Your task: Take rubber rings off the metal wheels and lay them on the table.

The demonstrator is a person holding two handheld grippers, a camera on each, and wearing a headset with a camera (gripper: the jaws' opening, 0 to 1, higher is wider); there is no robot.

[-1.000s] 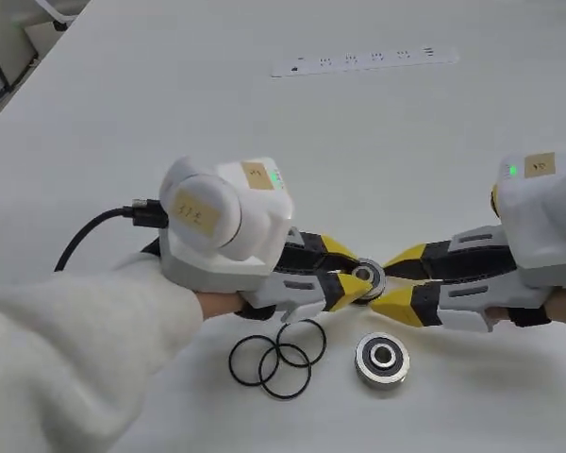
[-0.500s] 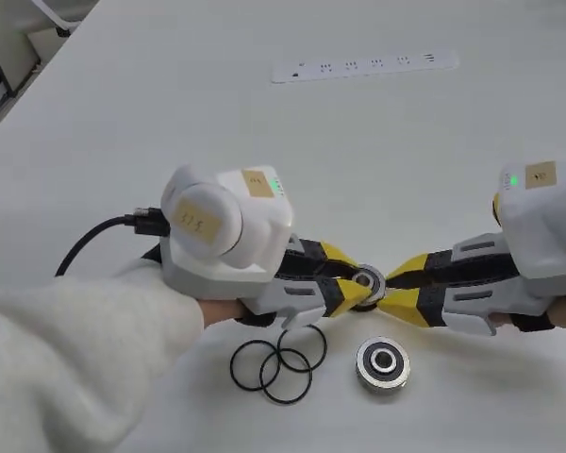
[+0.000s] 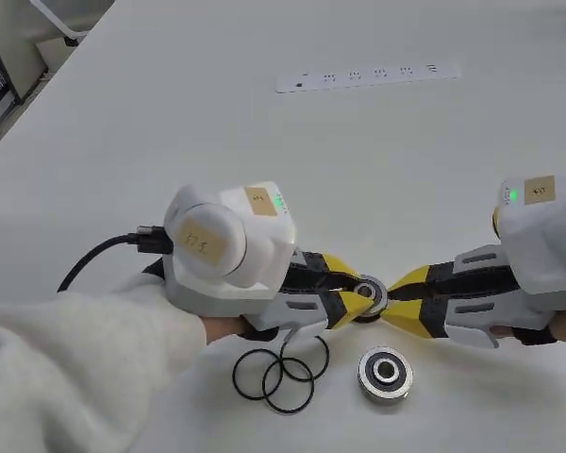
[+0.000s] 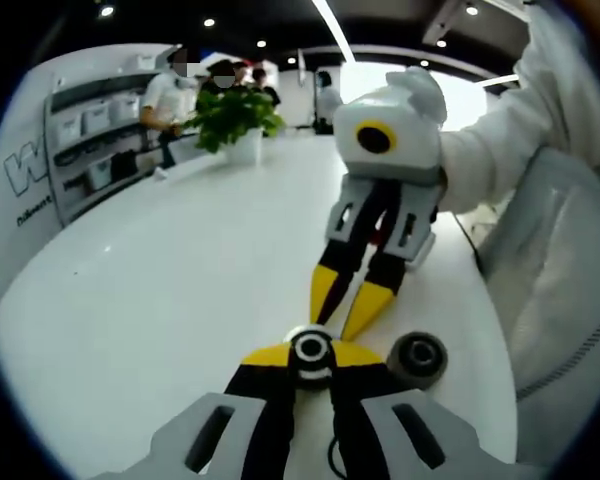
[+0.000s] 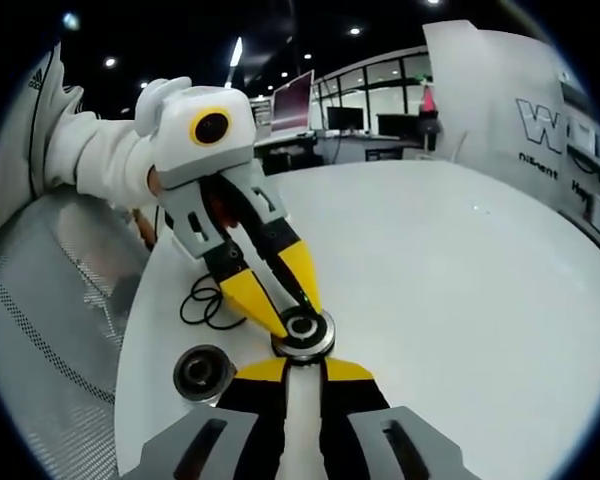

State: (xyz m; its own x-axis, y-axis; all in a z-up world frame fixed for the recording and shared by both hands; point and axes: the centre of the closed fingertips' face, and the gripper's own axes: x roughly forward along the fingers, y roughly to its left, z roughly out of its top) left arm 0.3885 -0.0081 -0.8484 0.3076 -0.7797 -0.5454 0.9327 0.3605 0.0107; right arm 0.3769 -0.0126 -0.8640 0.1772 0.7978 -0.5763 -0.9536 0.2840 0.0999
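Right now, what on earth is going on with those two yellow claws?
A person holds a claw tool in each hand over a white table. The left claw grips a small metal wheel, and the right claw has its tips at that wheel's edge; whether they've caught its rubber ring, I can't tell. Three rubber rings lie on the table beside a second wheel.

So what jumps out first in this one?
The left gripper and right gripper meet tip to tip at the centre, both pinching one metal wheel. Just below them in the head view lie three overlapping rubber rings and a second wheel.
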